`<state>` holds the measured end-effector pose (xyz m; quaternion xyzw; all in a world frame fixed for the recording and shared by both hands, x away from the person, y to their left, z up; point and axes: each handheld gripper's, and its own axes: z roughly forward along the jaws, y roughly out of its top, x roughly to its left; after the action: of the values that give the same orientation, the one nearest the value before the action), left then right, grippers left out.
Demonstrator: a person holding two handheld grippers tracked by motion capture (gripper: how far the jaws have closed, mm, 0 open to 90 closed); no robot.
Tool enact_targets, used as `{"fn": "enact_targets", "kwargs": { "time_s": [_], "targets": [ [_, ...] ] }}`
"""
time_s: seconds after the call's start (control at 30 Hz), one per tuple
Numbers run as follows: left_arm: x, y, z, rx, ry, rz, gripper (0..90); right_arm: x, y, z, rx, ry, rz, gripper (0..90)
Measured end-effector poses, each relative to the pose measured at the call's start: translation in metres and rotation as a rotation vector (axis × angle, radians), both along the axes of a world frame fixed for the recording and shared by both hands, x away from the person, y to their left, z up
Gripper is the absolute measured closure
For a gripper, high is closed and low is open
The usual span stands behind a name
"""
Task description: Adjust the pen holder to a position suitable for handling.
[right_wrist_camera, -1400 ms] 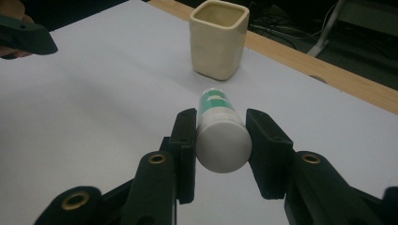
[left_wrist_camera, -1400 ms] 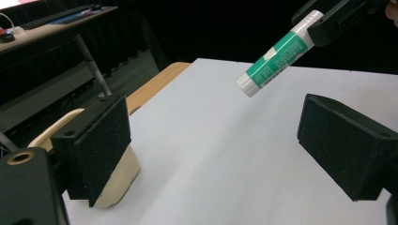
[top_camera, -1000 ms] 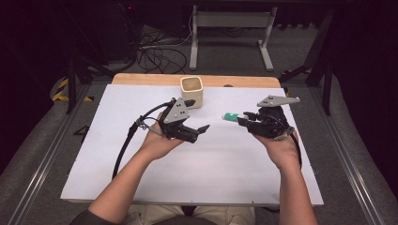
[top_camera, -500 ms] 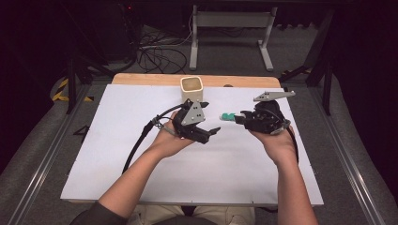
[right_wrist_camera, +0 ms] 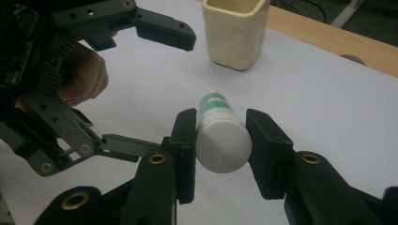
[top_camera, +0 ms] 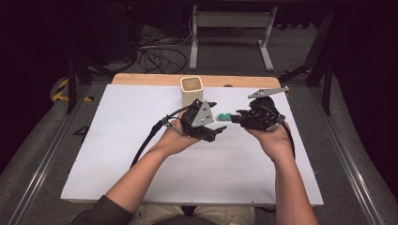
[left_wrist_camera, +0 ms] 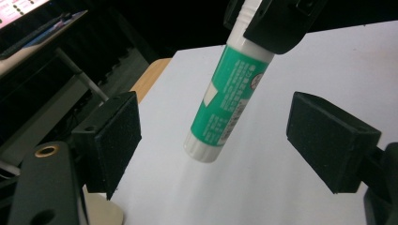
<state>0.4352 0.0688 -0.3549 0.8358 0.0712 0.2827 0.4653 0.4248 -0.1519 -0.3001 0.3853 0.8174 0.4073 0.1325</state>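
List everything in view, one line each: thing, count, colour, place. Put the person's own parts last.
glue stick: 1, green with white ends, held above the table between the two grippers
cup: 1, cream, squarish, at the far edge of the white surface
table: 1, white top with a wooden strip along the far edge
metal stand: 1, grey, on the floor beyond the table
cables: a tangle, black, on the floor beyond the table
right gripper: 1, black, shut on the glue stick's white end
left gripper: 1, black, jaws either side of the glue stick, not touching it; they have just been closing
forearms and hands: 2, coming in from the near edge, one holding each gripper
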Motion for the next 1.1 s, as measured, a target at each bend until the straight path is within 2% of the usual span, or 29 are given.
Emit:
{"fn": "enact_targets", "kwargs": {
  "time_s": [0.07,0.17,0.33,0.5,1.1],
  "targets": [
    [0.000,-0.003,-0.001,0.001,0.003,0.000,20.5,0.001,0.003,0.001,-0.001,0.008,0.007,65.7],
    [0.000,-0.006,-0.002,0.015,-0.010,-0.009,22.5,0.003,0.004,0.001,0.000,0.012,0.010,65.7],
    [0.001,-0.010,-0.004,0.033,-0.032,0.003,28.2,0.005,0.008,0.002,0.005,0.022,0.018,65.7],
    [0.002,-0.011,-0.005,0.046,-0.067,0.004,34.5,0.006,0.012,0.003,0.003,0.033,0.022,65.7],
    [0.002,-0.014,-0.007,0.091,-0.112,0.005,57.1,0.011,0.015,0.003,0.004,0.044,0.030,65.7]
  ]
}}
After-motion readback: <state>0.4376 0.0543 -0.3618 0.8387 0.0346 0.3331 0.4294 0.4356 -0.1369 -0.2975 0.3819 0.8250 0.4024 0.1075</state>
